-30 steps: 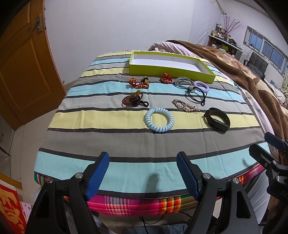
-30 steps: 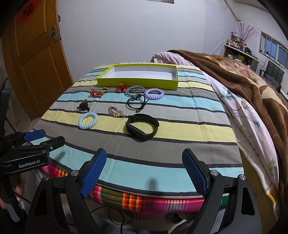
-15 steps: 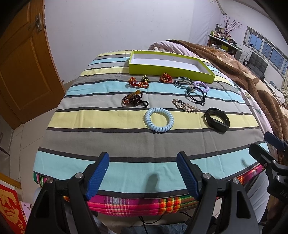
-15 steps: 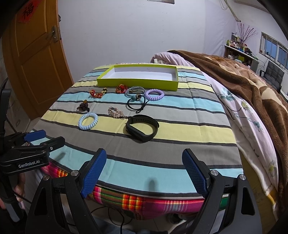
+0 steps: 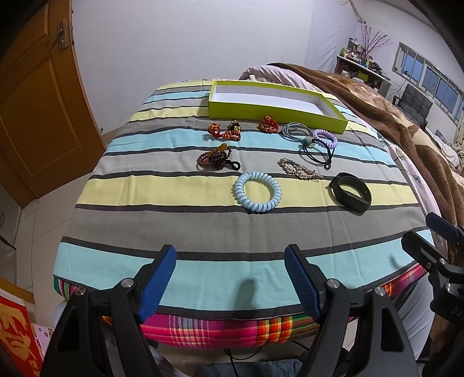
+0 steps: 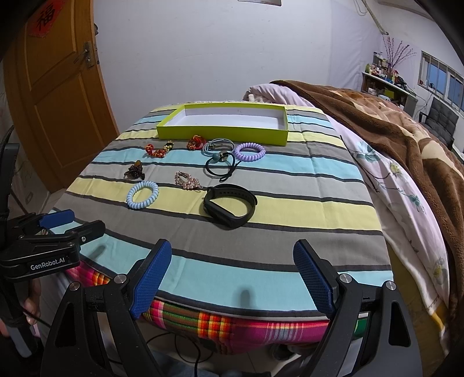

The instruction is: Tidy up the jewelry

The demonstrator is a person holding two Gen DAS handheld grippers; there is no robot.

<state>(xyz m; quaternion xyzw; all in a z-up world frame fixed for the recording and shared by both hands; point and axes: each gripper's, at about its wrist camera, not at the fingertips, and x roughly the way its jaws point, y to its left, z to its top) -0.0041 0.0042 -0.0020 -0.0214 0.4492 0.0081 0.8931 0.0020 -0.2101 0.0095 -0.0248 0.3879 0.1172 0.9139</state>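
Nothing moved, both jaws spread, empty.

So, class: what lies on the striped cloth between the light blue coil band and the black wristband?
In the right wrist view, the beaded hair clip sits between the light blue coil band and black wristband, slightly farther back.

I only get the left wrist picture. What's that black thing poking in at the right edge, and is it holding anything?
Observer: That's the right gripper. Its own camera shows both blue-padded fingers spread wide with nothing between them.
Operator: Any writing on the other one?
Observer: Yes. The right wrist view shows GenRobot.AI printed on the side of the left gripper.
Operator: Anything on the door?
Observer: A red sign with a dark character hangs near the top of the door.
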